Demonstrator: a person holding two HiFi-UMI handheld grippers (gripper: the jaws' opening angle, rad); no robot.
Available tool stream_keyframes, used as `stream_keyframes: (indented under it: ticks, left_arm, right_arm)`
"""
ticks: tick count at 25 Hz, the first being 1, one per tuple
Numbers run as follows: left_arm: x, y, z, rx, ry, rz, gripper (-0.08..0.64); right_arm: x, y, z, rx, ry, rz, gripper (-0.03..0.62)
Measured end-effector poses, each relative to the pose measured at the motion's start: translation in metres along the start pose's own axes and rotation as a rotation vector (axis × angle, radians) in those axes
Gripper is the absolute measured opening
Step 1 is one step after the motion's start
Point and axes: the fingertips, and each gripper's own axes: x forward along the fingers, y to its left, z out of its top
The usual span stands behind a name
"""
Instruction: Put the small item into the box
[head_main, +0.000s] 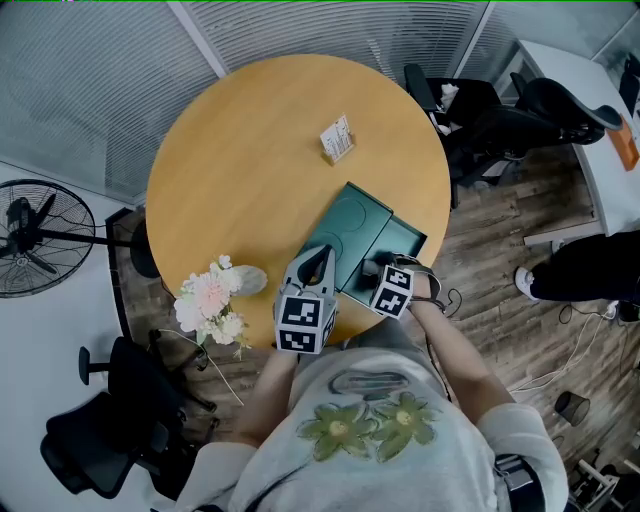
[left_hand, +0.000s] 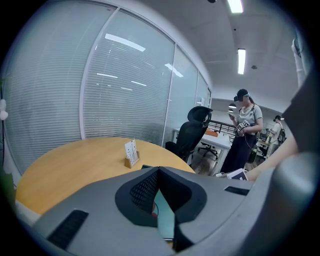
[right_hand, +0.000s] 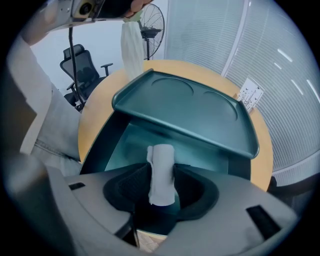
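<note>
Right gripper (head_main: 373, 268) hangs over the open green box (head_main: 402, 240), fingers apart around a white roll (right_hand: 161, 172); left gripper (head_main: 318, 258) is clamped on the box's raised lid (head_main: 348, 222).

Your box (head_main: 405, 243) sits on the tabletop (head_main: 230, 150) at its near edge, right in front of you. Its lid (head_main: 345, 225) is raised on the left, over the open inside. The small item (right_hand: 161, 172) is above that inside, between the jaws of your right gripper (head_main: 378, 268). A card holder (head_main: 337, 138) stands behind the box, well apart. Flowers (head_main: 210, 300) lie at the near left edge. A fan (head_main: 30, 235) stands on the floor to the left of the tabletop.
</note>
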Motion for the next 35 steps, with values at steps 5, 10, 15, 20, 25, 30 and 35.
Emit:
stream_keyframes:
  ticks: [5,10,15,20,25,30,35]
  left_arm:
    - [0.0,-0.001,0.001,-0.001,0.0,-0.01,0.003]
    - [0.002,-0.005,0.002,0.004,-0.003,-0.025,0.003]
    - [0.002,-0.008,0.005,0.007,-0.009,-0.04,0.003]
    - [0.001,-0.014,0.007,0.013,-0.014,-0.057,0.003]
    - [-0.001,-0.018,0.01,0.019,-0.022,-0.072,0.003]
    - [-0.002,-0.021,0.014,0.03,-0.027,-0.082,0.003]
    - [-0.003,-0.022,0.017,0.037,-0.033,-0.09,0.003]
  right_arm:
    - [-0.016,-0.005,0.005,0.041,-0.053,-0.028,0.176]
    - [-0.036,-0.01,0.007,0.111,-0.126,-0.078,0.176]
    - [-0.06,-0.015,0.013,0.186,-0.209,-0.115,0.176]
    - [-0.091,-0.025,0.021,0.3,-0.315,-0.147,0.176]
    - [-0.124,-0.034,0.032,0.384,-0.426,-0.19,0.176]
    - [-0.156,-0.04,0.045,0.467,-0.561,-0.216,0.176]
    - [-0.193,-0.041,0.062,0.509,-0.702,-0.236,0.153]
